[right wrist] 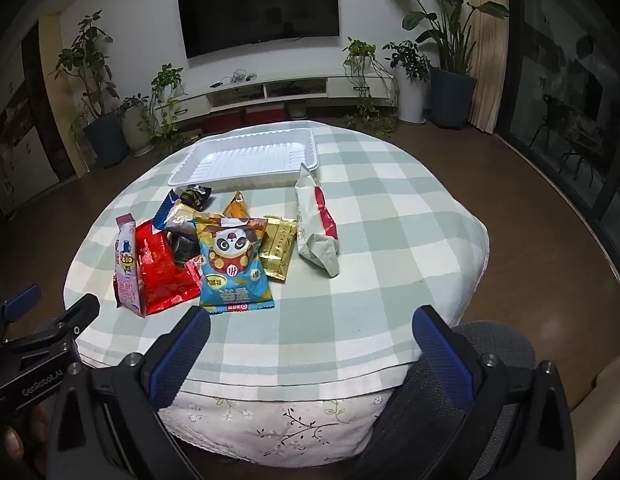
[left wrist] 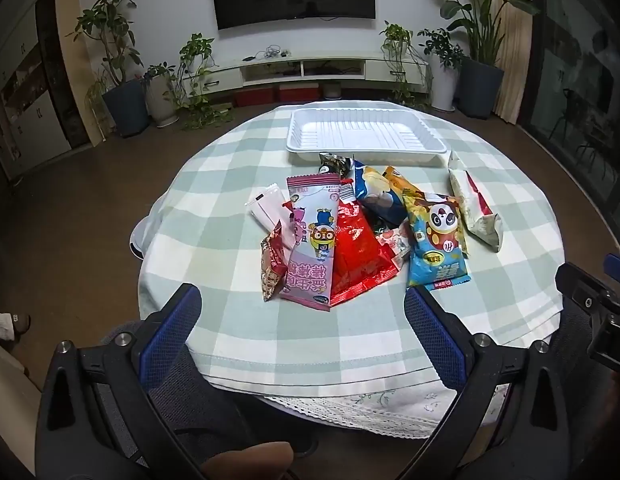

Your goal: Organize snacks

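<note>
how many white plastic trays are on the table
1: a white ribbed plastic tray at the far side of the checked table, behind the snack packets; it has nothing in it.

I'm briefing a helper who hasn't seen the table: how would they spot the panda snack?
On the round table with the green-checked cloth, a snack pile lies before the white plastic tray. The blue-and-yellow panda-face packet lies on the pile's right, beside a gold packet.

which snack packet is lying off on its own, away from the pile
The white packet with the red stripe, right of the pile near the tray's corner. The rest overlap or touch each other.
</note>
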The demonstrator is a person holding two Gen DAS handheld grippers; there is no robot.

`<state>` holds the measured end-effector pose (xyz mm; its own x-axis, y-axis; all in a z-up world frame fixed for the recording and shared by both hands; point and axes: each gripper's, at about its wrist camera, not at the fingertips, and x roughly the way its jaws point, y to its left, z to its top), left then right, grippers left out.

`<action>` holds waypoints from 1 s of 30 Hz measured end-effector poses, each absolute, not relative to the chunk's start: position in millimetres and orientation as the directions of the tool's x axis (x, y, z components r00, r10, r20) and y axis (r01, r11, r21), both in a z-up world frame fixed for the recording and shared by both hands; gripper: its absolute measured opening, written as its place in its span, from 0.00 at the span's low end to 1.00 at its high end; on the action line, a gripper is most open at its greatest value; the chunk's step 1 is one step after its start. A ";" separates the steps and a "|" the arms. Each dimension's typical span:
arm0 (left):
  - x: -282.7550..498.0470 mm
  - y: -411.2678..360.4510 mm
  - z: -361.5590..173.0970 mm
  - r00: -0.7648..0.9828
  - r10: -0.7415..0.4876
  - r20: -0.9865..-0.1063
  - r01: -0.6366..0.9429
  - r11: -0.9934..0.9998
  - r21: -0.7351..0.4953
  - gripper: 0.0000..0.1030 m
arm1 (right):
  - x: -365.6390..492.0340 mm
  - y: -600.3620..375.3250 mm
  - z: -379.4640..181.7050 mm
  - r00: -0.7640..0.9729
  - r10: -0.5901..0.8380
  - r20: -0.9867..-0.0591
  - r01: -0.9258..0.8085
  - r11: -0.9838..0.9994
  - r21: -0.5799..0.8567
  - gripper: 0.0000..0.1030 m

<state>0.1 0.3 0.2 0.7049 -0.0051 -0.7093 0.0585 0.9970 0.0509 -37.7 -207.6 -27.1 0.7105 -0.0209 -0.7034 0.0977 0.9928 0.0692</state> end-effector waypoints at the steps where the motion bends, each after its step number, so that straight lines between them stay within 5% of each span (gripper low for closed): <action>1: 0.1 0.2 0.2 0.706 -0.001 -0.708 0.057 0.997 0.055 1.00 | -37.8 -207.4 -27.2 0.711 -0.021 -0.703 0.097 0.993 0.069 1.00; 30: 2.3 -2.4 -6.5 0.704 0.004 -0.711 0.057 0.996 0.063 1.00 | -36.2 -203.2 -31.1 0.701 -0.024 -0.713 0.099 0.993 0.064 1.00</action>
<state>2.3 -2.4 -6.5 0.7035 0.0044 -0.7107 0.0572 0.9964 0.0628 -36.2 -203.2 -31.1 0.7012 -0.0243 -0.7125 0.0991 0.9930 0.0636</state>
